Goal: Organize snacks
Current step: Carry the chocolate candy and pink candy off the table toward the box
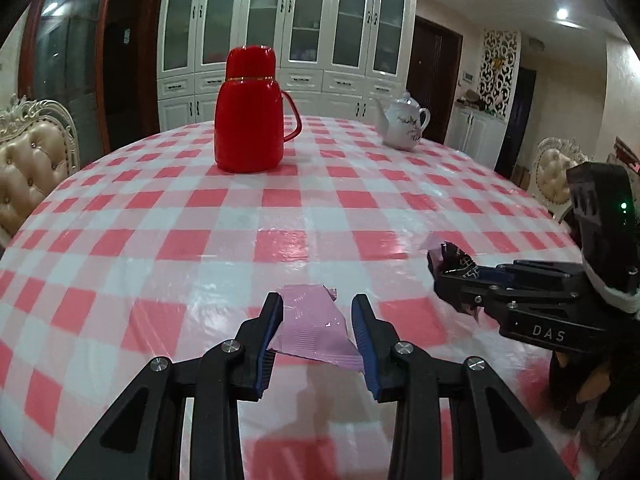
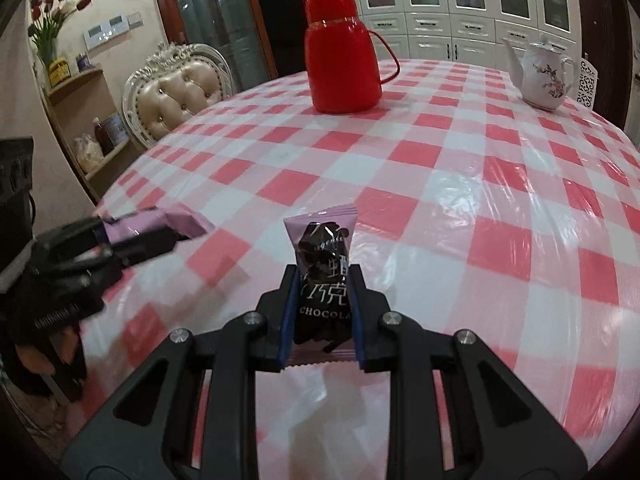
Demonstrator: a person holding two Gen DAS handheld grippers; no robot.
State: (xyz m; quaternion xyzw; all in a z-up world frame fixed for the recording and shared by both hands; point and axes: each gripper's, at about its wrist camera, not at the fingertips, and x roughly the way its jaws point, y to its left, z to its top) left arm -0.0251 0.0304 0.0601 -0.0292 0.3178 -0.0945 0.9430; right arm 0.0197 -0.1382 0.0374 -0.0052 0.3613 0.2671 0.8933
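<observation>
Pink packet [image 1: 314,330] is clamped between the left gripper [image 1: 316,320] pads, raised off the checked tablecloth [image 1: 280,216]. Chocolate packet [image 2: 324,280] is pinched mid-body in the right gripper [image 2: 322,304], top protruding ahead. Both judged light, crinkly, slippery, crushable; best gripped at the sealed edges.

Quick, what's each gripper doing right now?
Left gripper: shut on the pink snack packet.
Right gripper: shut on the chocolate packet.
</observation>
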